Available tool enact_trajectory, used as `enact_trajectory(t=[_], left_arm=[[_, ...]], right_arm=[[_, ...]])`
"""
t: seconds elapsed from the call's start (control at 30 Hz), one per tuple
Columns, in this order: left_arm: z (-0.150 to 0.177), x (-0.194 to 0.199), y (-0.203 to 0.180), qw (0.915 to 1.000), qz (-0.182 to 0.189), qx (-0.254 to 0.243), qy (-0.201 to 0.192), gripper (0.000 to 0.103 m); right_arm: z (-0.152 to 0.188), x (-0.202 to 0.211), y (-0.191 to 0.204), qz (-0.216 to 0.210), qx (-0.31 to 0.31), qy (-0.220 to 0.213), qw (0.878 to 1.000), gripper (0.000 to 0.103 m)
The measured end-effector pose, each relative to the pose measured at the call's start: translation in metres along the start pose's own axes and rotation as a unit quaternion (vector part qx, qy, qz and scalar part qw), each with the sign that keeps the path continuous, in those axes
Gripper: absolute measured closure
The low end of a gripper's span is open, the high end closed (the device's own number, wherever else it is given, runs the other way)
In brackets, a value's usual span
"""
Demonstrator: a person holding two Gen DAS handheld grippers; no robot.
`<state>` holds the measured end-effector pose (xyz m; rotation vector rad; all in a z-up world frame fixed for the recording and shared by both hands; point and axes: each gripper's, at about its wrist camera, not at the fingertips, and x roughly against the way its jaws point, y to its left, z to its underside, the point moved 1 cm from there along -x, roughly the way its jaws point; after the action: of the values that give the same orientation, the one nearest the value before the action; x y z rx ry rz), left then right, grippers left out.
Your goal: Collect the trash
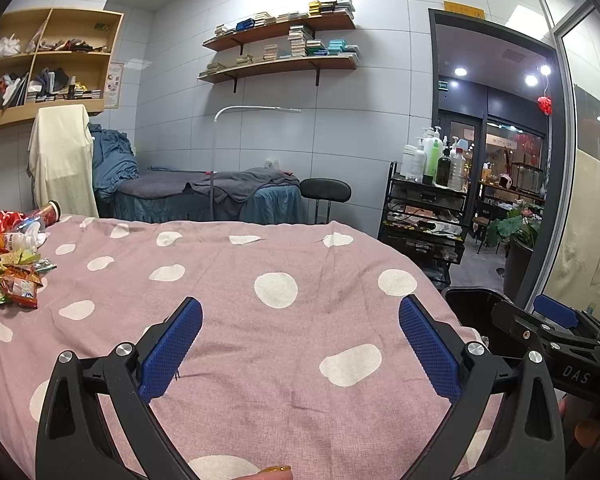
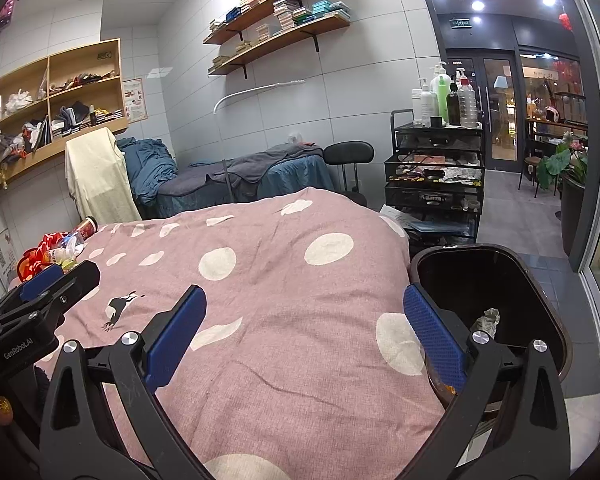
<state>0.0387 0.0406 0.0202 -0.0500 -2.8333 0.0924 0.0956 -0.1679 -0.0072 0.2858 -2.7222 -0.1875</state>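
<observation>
Left gripper: jaws wide, nothing between them
Right gripper: jaws wide, empty
Trash pile: far left of the spotted bedspread
Bin: beside bed, crumpled scrap inside

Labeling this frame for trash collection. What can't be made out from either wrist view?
- Trash pile: left wrist view cuts it at the left edge; in the right wrist view the left gripper covers part of it.
- Wrapper print: too small to read.
- Black bin: only a crumpled scrap shows; the right gripper finger hides the near part.
- Bin's outer base: out of view.
</observation>
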Motion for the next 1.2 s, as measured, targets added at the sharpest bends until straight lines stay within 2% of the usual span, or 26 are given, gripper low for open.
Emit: enact_trajectory(t=[1.2], left_arm=[[0.0046, -0.0060, 0.0006, 0.9999, 0.009, 0.002, 0.012, 0.005]], right_arm=[[0.0059, -0.0029, 0.0008, 0.008, -0.010, 0.008, 1.000, 0.006]])
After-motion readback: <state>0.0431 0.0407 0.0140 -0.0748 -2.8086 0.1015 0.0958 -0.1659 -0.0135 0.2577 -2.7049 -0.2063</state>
